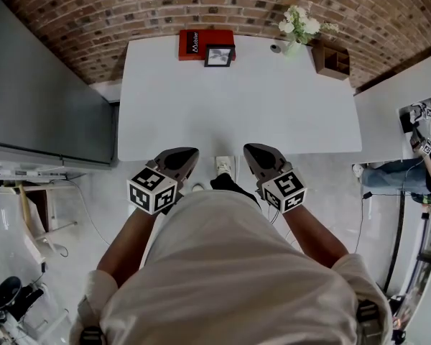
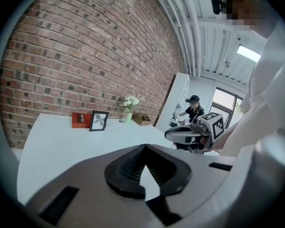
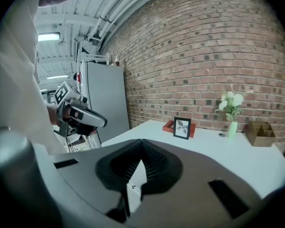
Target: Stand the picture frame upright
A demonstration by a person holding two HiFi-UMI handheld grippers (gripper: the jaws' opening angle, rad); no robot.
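Frame [image 1: 220,55] is already standing far on desk [image 1: 237,113], so left tool [image 1: 187,154] and right tool [image 1: 254,152] are hovering near, shut and empty.

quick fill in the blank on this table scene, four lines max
The picture frame stands ____ near the table's far edge.
Behind it lies a ____ box.
The vase holds ____ flowers.
The left gripper and right gripper both have jaws ____, holding nothing.
Missing words: upright; red; white; shut.
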